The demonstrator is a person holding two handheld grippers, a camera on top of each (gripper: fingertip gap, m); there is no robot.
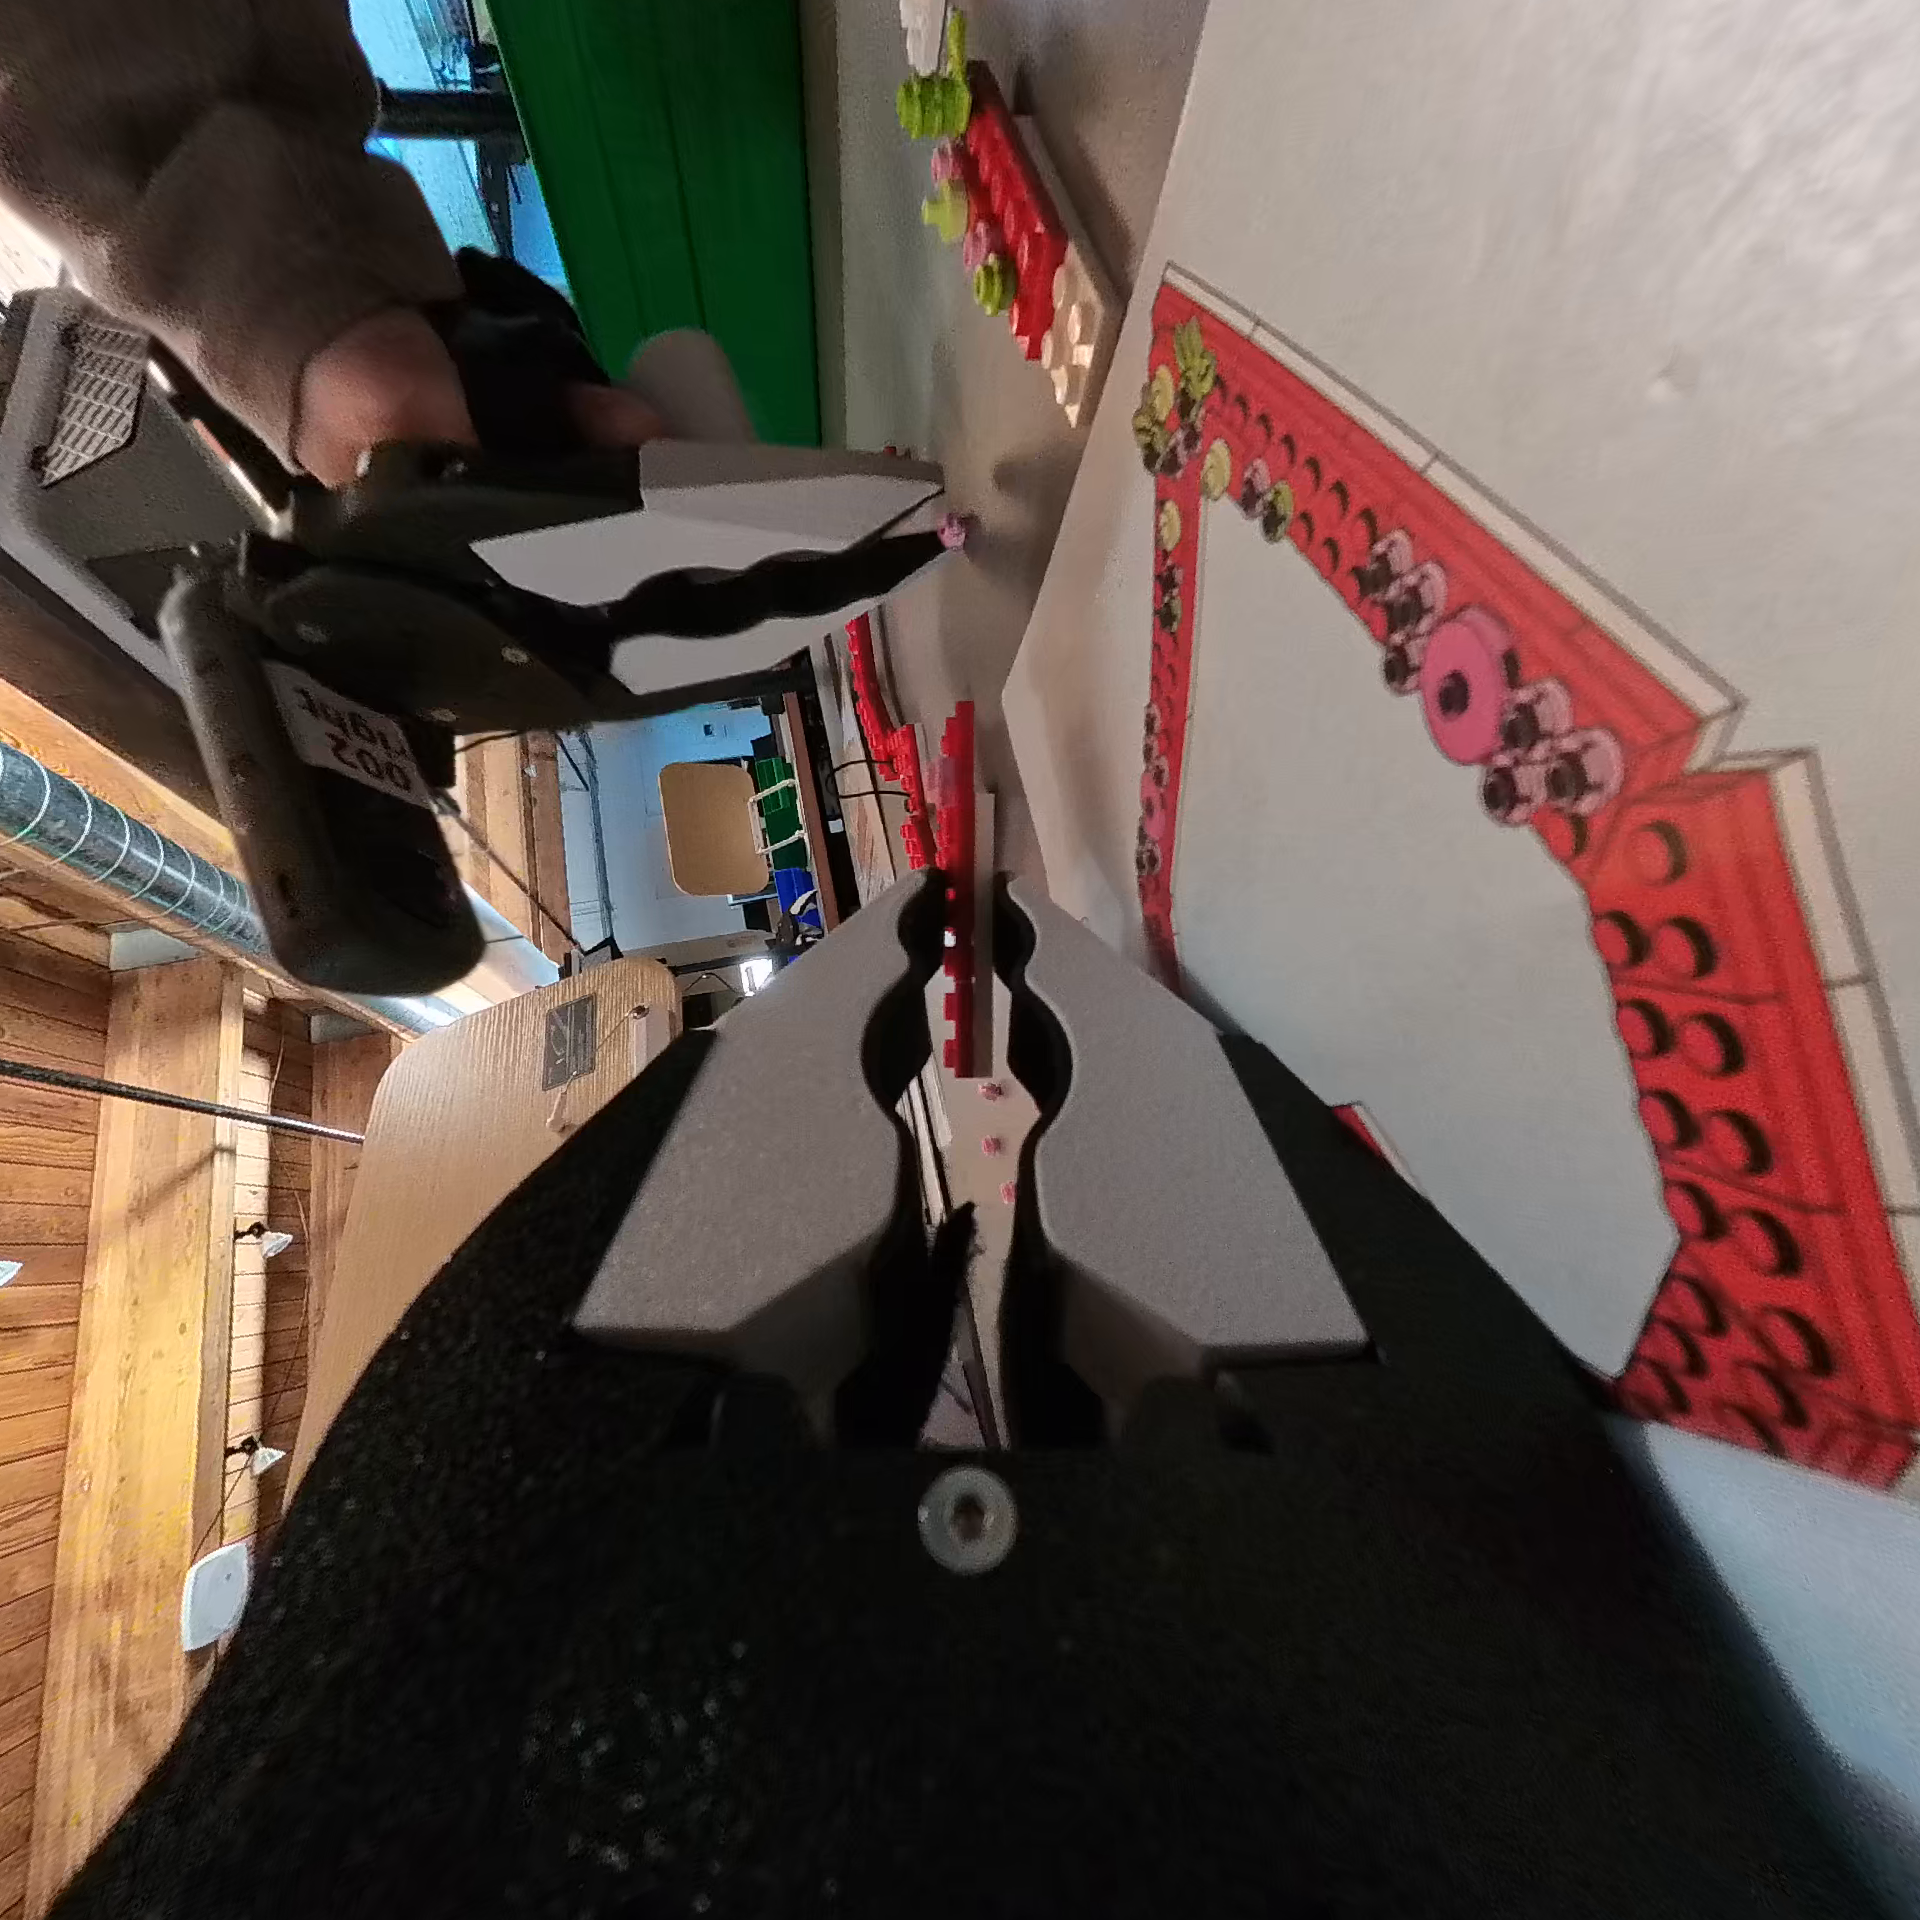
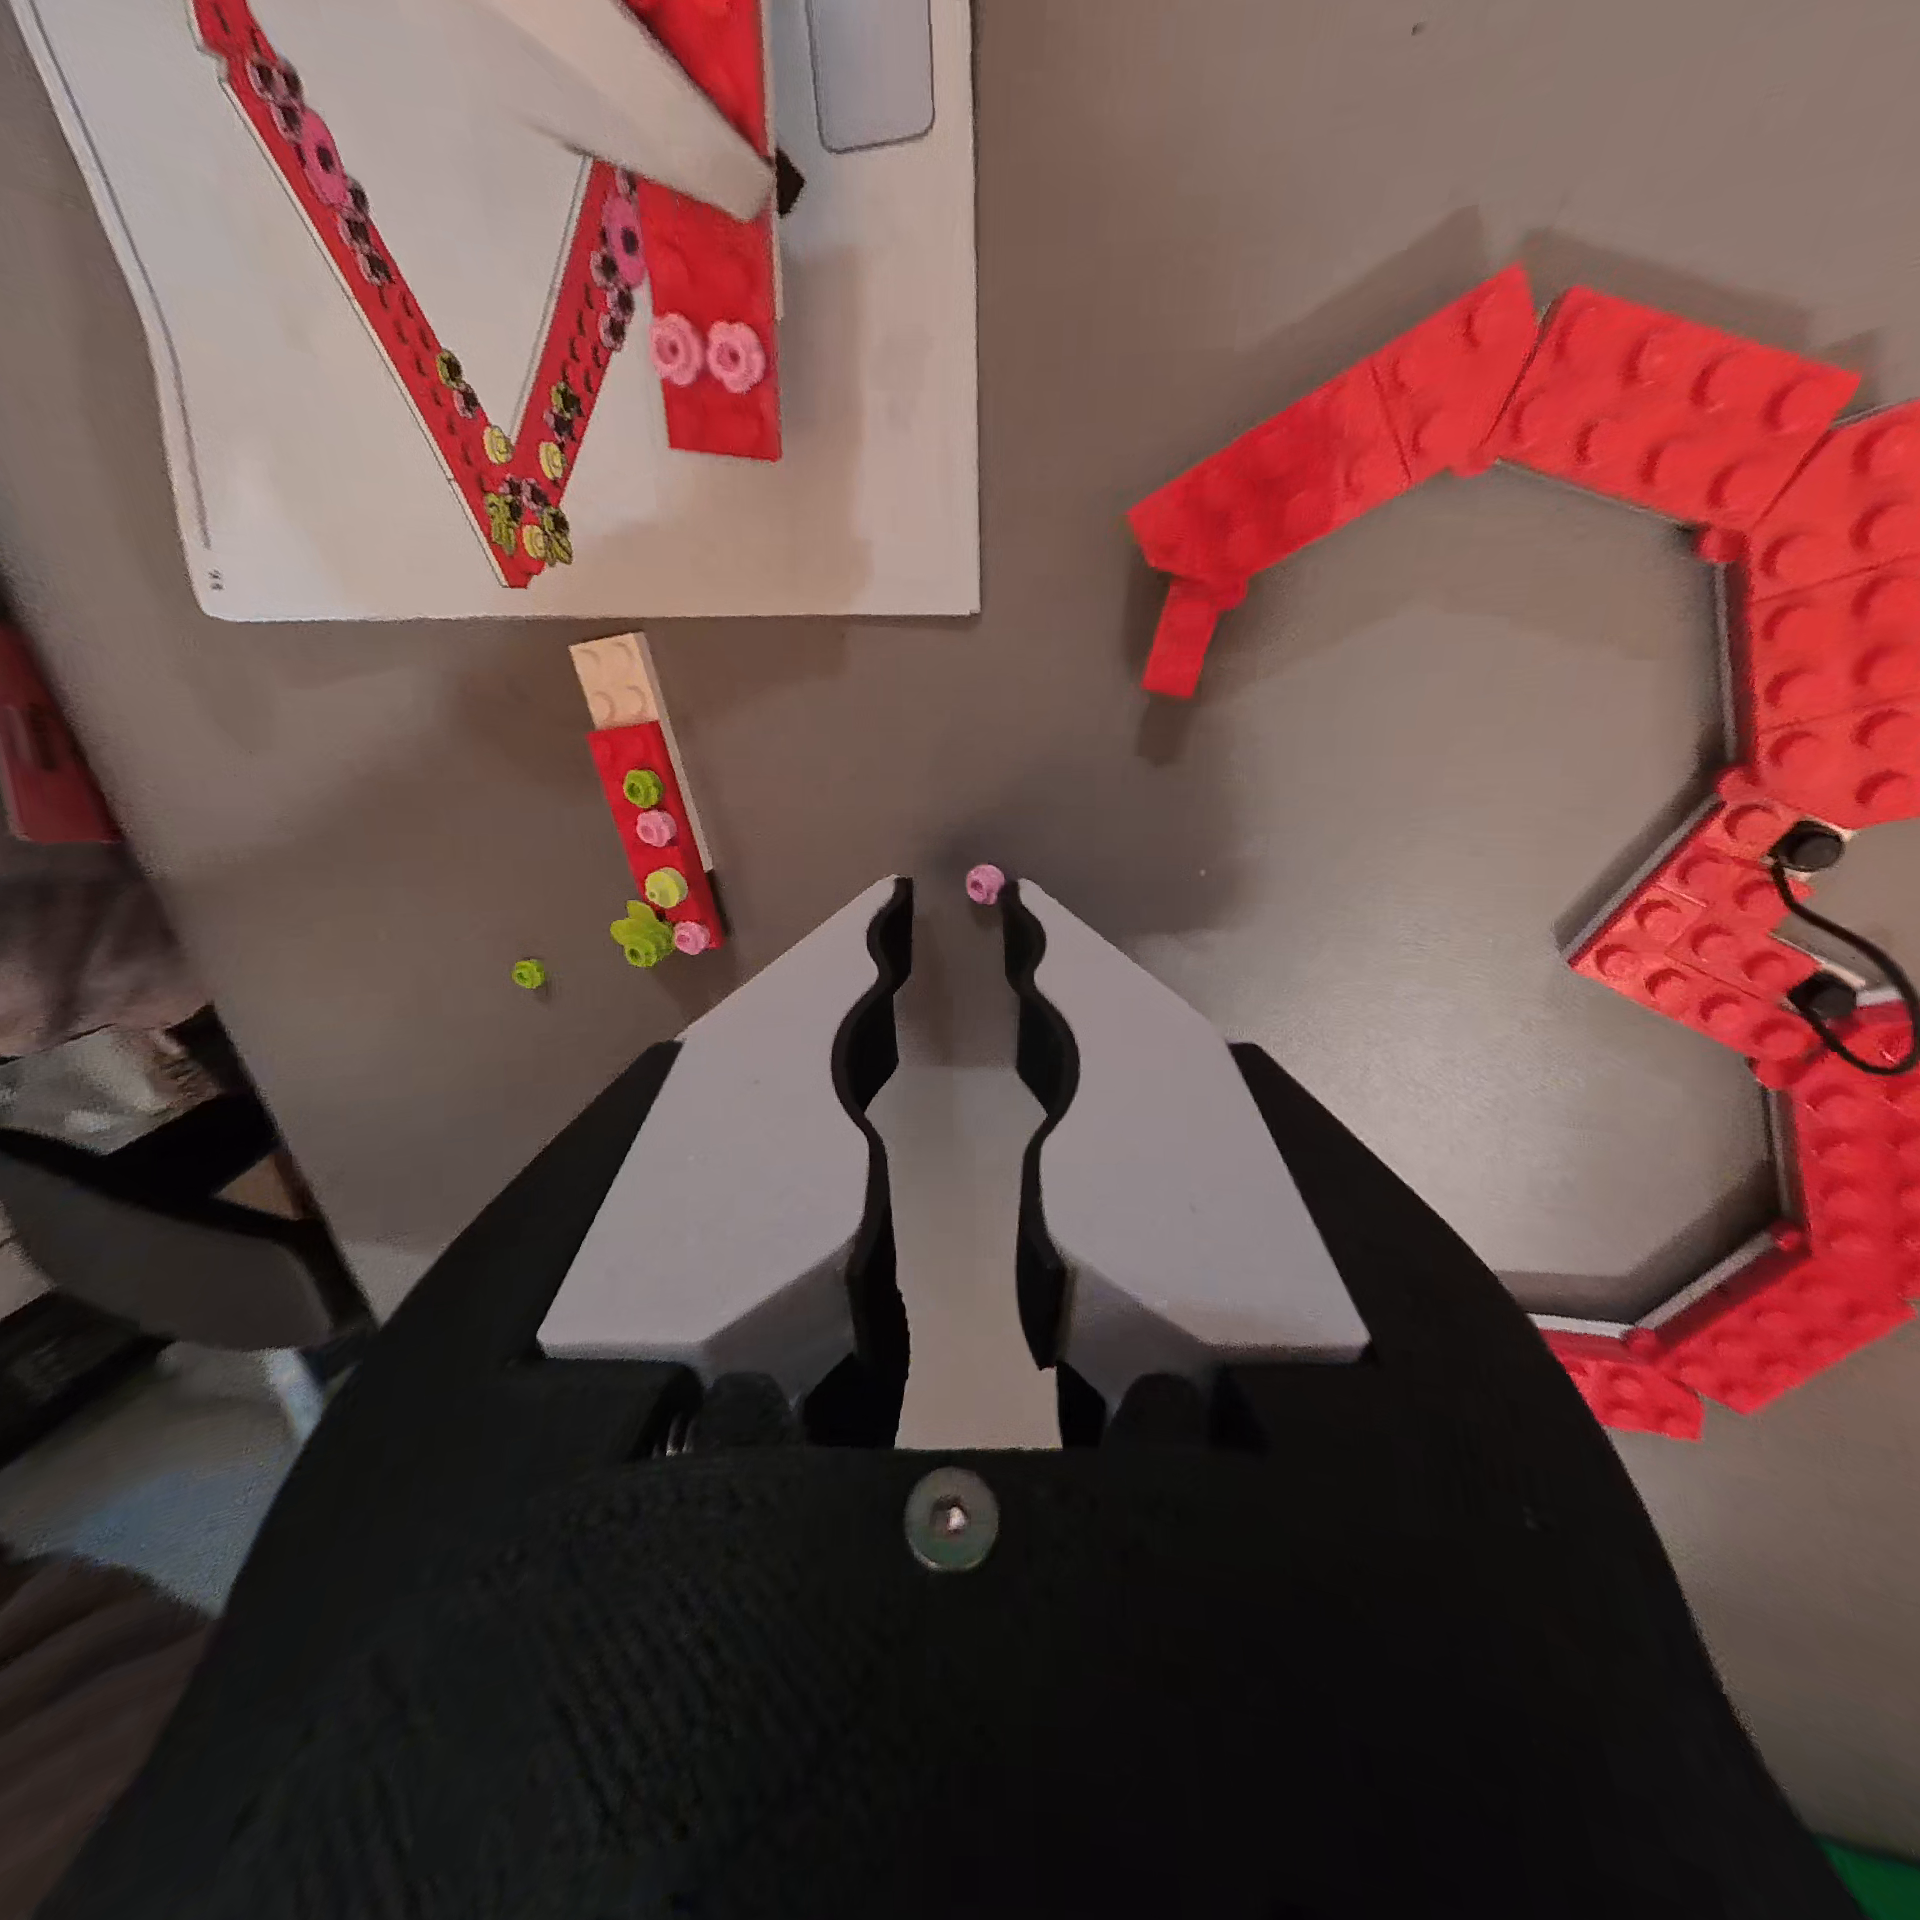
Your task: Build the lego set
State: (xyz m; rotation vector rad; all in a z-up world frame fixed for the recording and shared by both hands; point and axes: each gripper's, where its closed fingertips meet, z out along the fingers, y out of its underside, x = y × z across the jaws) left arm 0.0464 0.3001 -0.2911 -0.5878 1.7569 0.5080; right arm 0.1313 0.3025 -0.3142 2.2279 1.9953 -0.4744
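Left wrist view, turned on its side: the left gripper (image 1: 971,899) has its fingers clamped edge-on around a red plate (image 1: 964,894) with a grey underside. The plate runs on past the fingertips. Beside it, to the right, lies the instruction sheet (image 1: 1455,312) with a printed red frame. Past the sheet's far corner sits a short strip (image 1: 1023,208) of red and cream plates bearing green and pink studs. Farther off, the right gripper (image 1: 940,520), held in a person's hand (image 1: 364,384), points down at the table (image 1: 997,457), with a pink stud (image 1: 953,532) at its tips.

Right wrist view: the right gripper (image 2: 956,894) hangs over the grey table (image 2: 1299,935) with its fingers a little apart. The pink stud (image 2: 984,884) lies on the table just ahead of the gap, close to the right fingertip; I cannot tell whether they touch. To the left are the strip (image 2: 649,800) and a loose green stud (image 2: 529,974). The sheet (image 2: 883,468) lies beyond, and on it rests the red plate (image 2: 717,343) with two pink flowers, its upper end gripped by the left gripper (image 2: 769,187). A large red ring (image 2: 1662,395) of plates curves along the right, well clear of the fingers.
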